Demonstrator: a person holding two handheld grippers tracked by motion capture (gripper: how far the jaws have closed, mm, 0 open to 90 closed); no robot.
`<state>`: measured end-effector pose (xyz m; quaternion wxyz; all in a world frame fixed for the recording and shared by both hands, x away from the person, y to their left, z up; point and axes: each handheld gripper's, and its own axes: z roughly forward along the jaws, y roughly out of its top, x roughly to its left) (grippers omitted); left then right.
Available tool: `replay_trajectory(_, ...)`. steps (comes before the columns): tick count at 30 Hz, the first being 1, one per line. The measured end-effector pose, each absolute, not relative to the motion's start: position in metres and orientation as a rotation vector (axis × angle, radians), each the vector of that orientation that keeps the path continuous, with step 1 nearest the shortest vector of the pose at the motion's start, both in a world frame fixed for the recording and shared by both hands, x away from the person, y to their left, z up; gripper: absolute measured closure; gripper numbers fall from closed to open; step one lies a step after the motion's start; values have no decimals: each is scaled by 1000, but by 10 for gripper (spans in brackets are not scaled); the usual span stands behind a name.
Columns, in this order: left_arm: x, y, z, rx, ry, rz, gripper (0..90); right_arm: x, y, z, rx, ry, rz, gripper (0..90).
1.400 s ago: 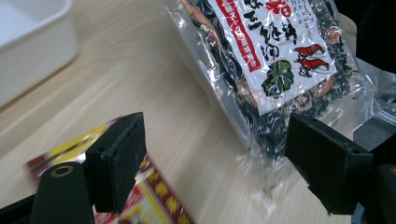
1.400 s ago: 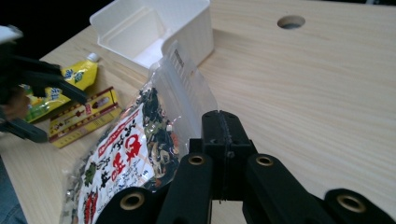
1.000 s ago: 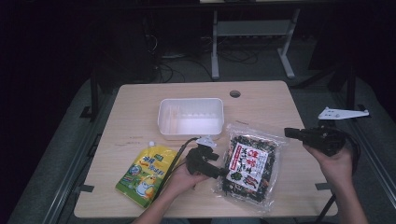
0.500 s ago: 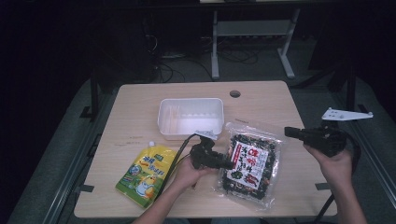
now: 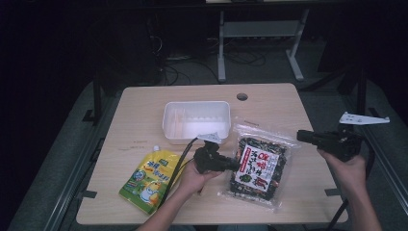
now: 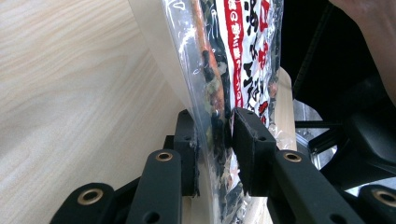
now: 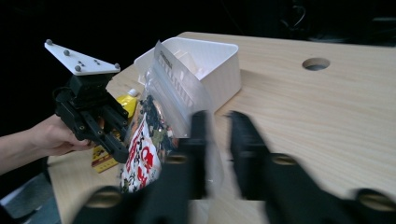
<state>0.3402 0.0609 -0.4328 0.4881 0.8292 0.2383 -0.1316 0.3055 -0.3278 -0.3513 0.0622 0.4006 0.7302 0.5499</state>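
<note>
Seaweed snack bag (image 5: 258, 169), a clear plastic pouch packed with dark dried contents and a red-and-white printed label, lies on the right half of the light wooden table (image 5: 144, 120), just in front of the white rectangular plastic tub (image 5: 196, 120). The left tool (image 5: 232, 165), black and held in the person's left hand (image 5: 195, 177), reaches the bag's left edge. In the left gripper view the two black jaws are clamped on that edge, with the crinkled film and its dark contents (image 6: 219, 93) pinched between the pads (image 6: 247, 140). In the right gripper view the bag (image 7: 154, 135) stands partly lifted and tilted up on that side, its clear top flap rising in front of the tub (image 7: 210, 65), and the left tool (image 7: 116, 147) grips it under its grey three-cornered plate.

The right tool (image 5: 304, 136) is held in the right hand (image 5: 349, 171) past the table's right edge, pointing leftward toward the bag and clear of it. In its own view the jaws (image 7: 217, 149) are blurred, with a narrow gap between them and nothing held.

A yellow-and-green flat refill pouch with a white cap (image 5: 148, 179) lies near the table's front left, well apart from the bag, with the left tool's black cable running over its right edge.
</note>
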Motion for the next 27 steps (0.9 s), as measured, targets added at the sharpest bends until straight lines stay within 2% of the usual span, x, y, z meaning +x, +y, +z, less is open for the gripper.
replay_trajectory(4,340,61,-432,2018,573,-312,716,308,-329,-365,1237,2255,1719,459)
replay_trajectory(6,340,61,-432,2015,571,-313,716,309,-325,-372,1243,2304,1715,418)
replay_trajectory(9,339,61,-432,2014,568,-312,716,311,-317,-383,1236,2375,1701,409)
replay_trajectory(13,340,61,-432,2012,568,-316,716,313,-303,-393,1204,2468,1668,457)
replay_trajectory(16,339,61,-431,2009,564,-316,714,315,-292,-395,1160,2516,1664,578)
replay_trajectory(17,339,61,-431,2009,564,-316,714,315,-292,-395,1160,2516,1664,578)
replay_trajectory(20,339,63,-431,2017,560,-307,712,316,-287,-393,1135,2529,1685,680)
replay_trajectory(27,338,66,-428,2018,562,-271,643,316,-292,-392,1133,2550,1811,765)
